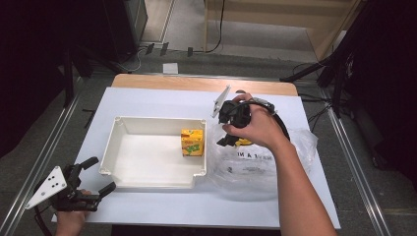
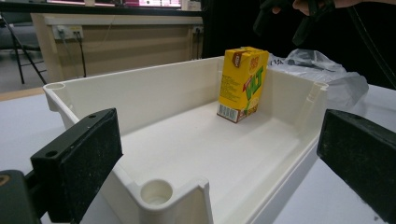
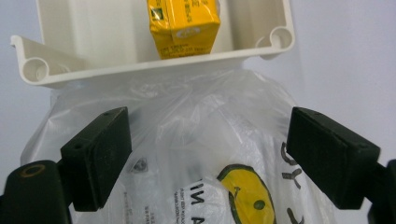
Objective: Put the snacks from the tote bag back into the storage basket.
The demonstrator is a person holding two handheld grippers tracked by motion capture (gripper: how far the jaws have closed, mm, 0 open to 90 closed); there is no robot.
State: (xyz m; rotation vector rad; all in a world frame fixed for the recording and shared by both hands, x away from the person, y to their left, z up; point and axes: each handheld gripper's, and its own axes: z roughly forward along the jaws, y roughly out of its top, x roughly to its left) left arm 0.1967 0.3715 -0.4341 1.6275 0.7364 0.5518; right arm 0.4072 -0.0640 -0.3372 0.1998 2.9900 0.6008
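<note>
Hovering over the clear plastic bag (image 1: 255,164) with the right gripper (image 3: 208,154), jaws spread wide and holding nothing, just beside the white tray (image 1: 118,129) on the counter (image 1: 147,101). Yellow juice carton (image 1: 192,142) standing upright inside the tray, against the wall nearest the bag. Left gripper (image 1: 96,174) resting low at the near left corner of the tray, jaws likewise released and empty. Likely step: reaching into the bag for the next item to move across. Next move calls for lowering through the crumpled film, finding something solid beneath the printed yellow face, then closing without pinching loose plastic.
</note>
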